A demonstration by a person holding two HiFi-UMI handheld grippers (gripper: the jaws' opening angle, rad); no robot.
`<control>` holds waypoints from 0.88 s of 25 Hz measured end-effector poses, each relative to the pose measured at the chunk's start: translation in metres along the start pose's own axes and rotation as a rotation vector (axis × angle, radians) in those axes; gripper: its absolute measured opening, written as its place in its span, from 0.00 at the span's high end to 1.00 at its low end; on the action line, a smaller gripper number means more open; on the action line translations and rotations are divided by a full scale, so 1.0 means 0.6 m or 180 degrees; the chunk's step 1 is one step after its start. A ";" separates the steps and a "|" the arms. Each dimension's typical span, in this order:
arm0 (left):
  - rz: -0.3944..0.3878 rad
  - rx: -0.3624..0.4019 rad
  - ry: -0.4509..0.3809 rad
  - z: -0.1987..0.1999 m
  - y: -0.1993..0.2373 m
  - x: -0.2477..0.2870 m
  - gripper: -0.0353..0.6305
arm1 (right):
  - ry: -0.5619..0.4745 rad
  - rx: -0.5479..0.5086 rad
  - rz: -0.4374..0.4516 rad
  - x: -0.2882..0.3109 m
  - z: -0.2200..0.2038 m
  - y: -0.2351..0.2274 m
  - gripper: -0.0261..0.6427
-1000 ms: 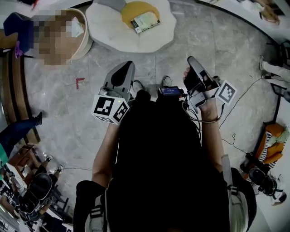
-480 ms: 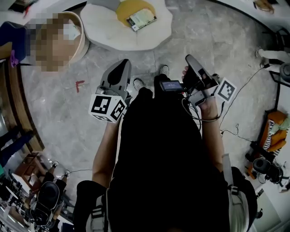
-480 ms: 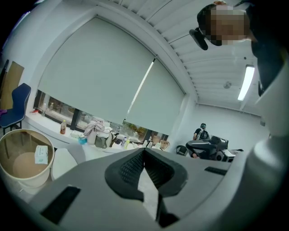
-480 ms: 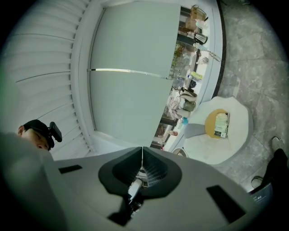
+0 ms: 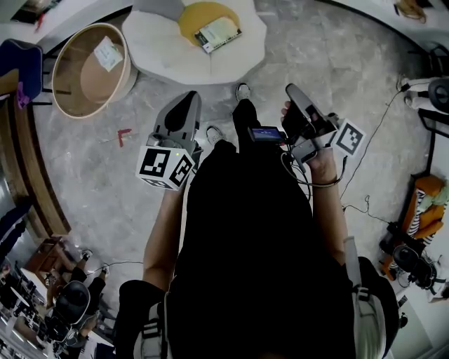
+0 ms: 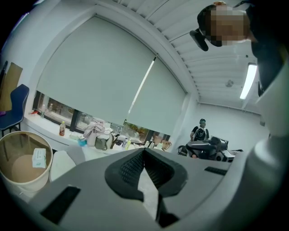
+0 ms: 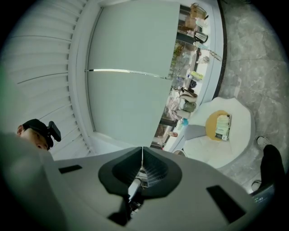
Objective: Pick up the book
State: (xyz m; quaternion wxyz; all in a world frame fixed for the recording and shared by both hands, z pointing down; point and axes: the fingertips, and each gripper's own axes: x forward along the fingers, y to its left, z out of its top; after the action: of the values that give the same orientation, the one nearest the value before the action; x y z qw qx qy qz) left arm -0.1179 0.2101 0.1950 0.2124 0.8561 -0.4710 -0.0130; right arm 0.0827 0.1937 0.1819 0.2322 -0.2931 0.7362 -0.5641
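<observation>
**Head view, seen steeply from above, near to far.**

- **Nearest:** the person (image 5: 259, 266), in dark clothing, has both forearms stretched forward.
- **Hand-held grippers:** the left hand-held gripper (image 5: 186, 99) and the right hand-held gripper (image 5: 292, 90) are held side by side above the floor. They are apart from each other and both point toward the far side of the scene. Each carries its marker cube at the near end.
- **Jaw state, left:** in the left gripper view the jaws stand together. The ribbed pads meet along a thin line with nothing between them.
- **Jaw state, right:** in the right gripper view the jaws are likewise closed on nothing.
- **Between the two grippers:** the person's shoes (image 5: 242, 91) stand on the grey stone floor (image 5: 337, 63). One shoe is set farther forward than the other.
- **Left, on the floor:** a small red mark (image 5: 124, 133).
- **Farther left:** a round, open-topped wooden tub (image 5: 66, 77) with a white packet (image 5: 109, 54) lying inside it.
- **Far centre:** a white, lobed tabletop (image 5: 175, 59) bears a yellow round pad (image 5: 196, 12).
- **The book:** the book (image 5: 219, 33), pale-covered, lies flat on the near part of that pad. It is well apart from both grippers and touched by neither. In the right gripper view it appears at the right, beyond the closed jaws.
</observation>
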 end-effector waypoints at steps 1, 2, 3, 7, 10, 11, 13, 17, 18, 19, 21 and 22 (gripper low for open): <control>0.0020 0.0010 -0.0005 0.004 0.000 0.007 0.93 | 0.0012 0.0009 0.0018 0.006 0.010 -0.002 0.93; 0.0043 0.0022 -0.0010 0.008 0.001 0.014 0.93 | 0.0027 0.0021 0.0037 0.013 0.020 -0.004 0.93; 0.0071 0.0030 -0.0016 0.012 0.002 0.023 0.93 | 0.0046 0.0033 0.0056 0.022 0.031 -0.006 0.93; 0.0182 0.0036 -0.0038 0.030 0.015 0.066 0.93 | 0.0130 0.0063 0.0119 0.058 0.080 -0.020 0.93; 0.0245 0.0045 -0.0027 0.043 0.019 0.105 0.93 | 0.0192 0.0075 0.0134 0.081 0.126 -0.033 0.93; 0.0268 0.0046 -0.0026 0.047 0.020 0.118 0.93 | 0.0216 0.0079 0.0135 0.088 0.141 -0.038 0.93; 0.0312 0.0042 -0.0031 0.057 0.023 0.146 0.93 | 0.0258 0.0093 0.0145 0.102 0.171 -0.047 0.93; 0.0372 -0.0001 -0.0048 0.069 0.019 0.197 0.93 | 0.0339 0.0112 0.0168 0.122 0.223 -0.064 0.93; 0.0387 -0.0004 -0.0050 0.070 0.017 0.211 0.93 | 0.0370 0.0117 0.0169 0.125 0.234 -0.070 0.93; 0.0401 -0.0003 -0.0051 0.070 0.014 0.225 0.93 | 0.0406 0.0124 0.0167 0.129 0.244 -0.078 0.93; 0.0432 0.0008 -0.0053 0.072 0.006 0.252 0.93 | 0.0484 0.0148 0.0164 0.137 0.264 -0.092 0.93; 0.0447 0.0018 -0.0055 0.074 0.002 0.265 0.93 | 0.0518 0.0170 0.0169 0.140 0.273 -0.097 0.93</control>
State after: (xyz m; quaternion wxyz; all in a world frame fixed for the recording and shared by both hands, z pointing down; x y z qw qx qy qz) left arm -0.0404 0.0650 0.1834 0.2063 0.8213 -0.5318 -0.0040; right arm 0.1422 0.0102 0.1952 0.1942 -0.2204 0.7448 -0.5991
